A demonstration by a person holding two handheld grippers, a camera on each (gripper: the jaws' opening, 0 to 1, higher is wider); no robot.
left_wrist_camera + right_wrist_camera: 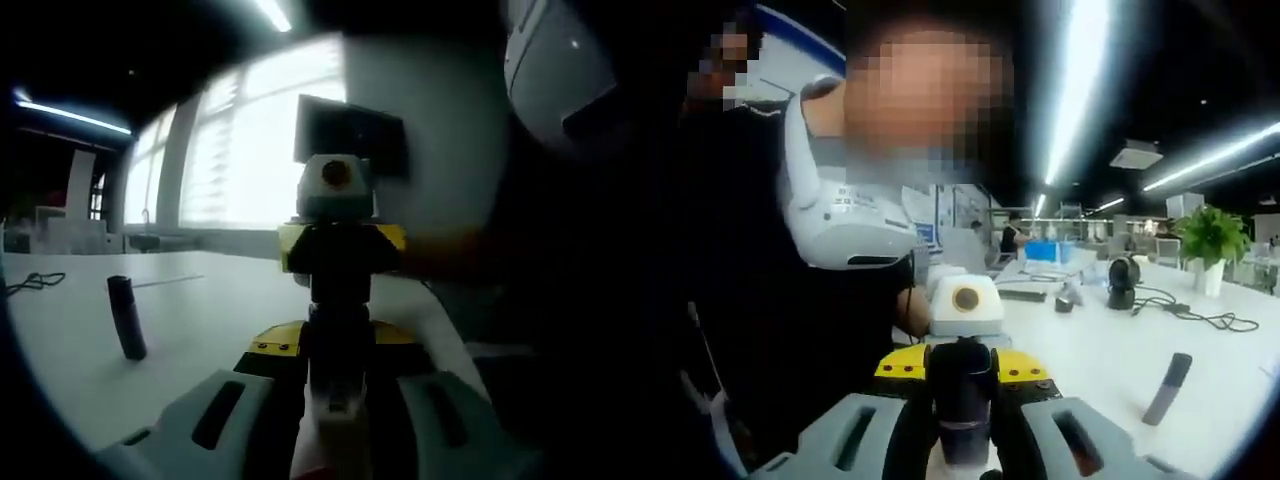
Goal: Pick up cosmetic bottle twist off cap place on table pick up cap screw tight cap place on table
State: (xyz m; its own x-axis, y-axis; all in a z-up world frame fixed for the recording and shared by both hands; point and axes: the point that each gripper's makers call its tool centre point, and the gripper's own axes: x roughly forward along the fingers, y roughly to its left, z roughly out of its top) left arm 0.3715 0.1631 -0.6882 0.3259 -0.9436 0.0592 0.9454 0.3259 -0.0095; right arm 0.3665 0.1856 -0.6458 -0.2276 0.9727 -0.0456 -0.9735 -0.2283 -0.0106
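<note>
Cosmetic bottle [962, 400] — dark, rigid, likely light and slick — clamped between right tool [962, 440] and left tool [335, 420]; grip body and cap separately.

Right hand-held gripper [962, 440] clamps dark bottle [960, 400].

The left gripper view is being taken low over the white counter [200, 310], facing bright windows [250, 150], with the right tongs [340, 290] met head-on and very close. The right gripper view is being aimed the opposite way, toward the person's dark torso [790, 340] and a long office hall, with the left tongs [962, 385] just ahead. The counter and a dark upright cylinder [127, 318] [1167, 389] are being shared by both views.
</note>
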